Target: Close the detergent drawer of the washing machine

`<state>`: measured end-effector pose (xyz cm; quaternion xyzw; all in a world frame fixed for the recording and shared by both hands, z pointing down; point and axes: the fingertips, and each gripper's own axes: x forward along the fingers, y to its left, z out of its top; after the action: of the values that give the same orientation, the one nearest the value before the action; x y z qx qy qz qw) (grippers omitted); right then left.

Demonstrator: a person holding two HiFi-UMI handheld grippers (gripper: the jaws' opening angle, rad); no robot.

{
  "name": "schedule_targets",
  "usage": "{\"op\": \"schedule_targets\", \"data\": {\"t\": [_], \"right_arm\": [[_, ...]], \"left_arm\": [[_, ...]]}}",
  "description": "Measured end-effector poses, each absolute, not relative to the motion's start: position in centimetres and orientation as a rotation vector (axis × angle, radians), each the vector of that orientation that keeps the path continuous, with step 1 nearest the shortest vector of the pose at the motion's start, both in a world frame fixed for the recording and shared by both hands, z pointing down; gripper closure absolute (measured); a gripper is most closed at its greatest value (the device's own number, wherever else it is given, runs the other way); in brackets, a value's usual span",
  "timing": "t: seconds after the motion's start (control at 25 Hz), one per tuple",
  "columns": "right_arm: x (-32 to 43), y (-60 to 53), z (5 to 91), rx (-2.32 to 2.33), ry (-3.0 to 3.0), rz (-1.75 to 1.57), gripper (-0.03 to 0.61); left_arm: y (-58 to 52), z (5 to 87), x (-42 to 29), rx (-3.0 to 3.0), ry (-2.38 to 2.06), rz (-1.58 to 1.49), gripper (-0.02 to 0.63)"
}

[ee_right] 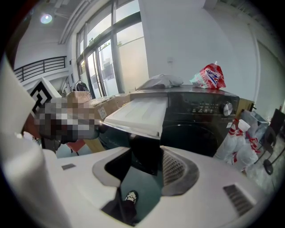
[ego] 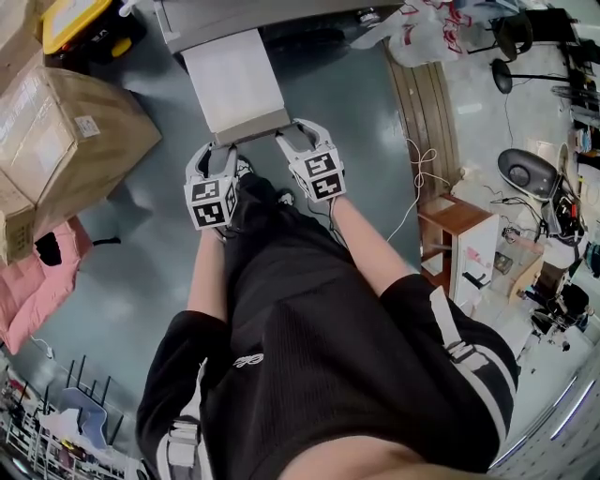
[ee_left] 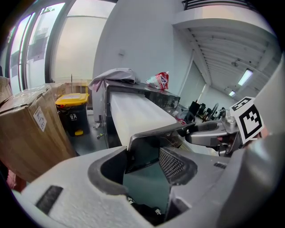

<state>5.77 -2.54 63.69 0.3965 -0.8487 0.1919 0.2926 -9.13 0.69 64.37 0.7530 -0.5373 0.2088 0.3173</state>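
The washing machine [ego: 281,14] stands at the top of the head view with its long white detergent drawer [ego: 234,80] pulled far out toward me. The drawer's dark front panel [ego: 251,127] faces both grippers. My left gripper [ego: 222,152] sits at the panel's left end and my right gripper [ego: 293,141] at its right end. In the left gripper view the panel [ee_left: 147,147] stands between the spread jaws of the left gripper [ee_left: 142,167]. The right gripper view shows the panel's corner [ee_right: 144,151] between the jaws of the right gripper [ee_right: 144,167]. No pad visibly clamps it.
A large cardboard box [ego: 66,122] and a yellow-lidded bin [ego: 75,23] stand left of the machine, with pink cloth [ego: 37,281] on the floor. Plastic bags [ego: 427,33] and a small wooden table [ego: 459,220] are on the right. A red detergent bag [ee_right: 210,75] lies on the machine.
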Motion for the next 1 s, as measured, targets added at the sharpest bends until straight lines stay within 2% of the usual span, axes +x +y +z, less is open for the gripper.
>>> {"op": "schedule_targets", "data": {"t": [1.0], "right_arm": [[4.4,-6.1,63.4,1.099,-2.218,0.511,0.380]], "left_arm": [[-3.1,63.7,-10.4,2.017,-1.358,0.575,0.388]]}}
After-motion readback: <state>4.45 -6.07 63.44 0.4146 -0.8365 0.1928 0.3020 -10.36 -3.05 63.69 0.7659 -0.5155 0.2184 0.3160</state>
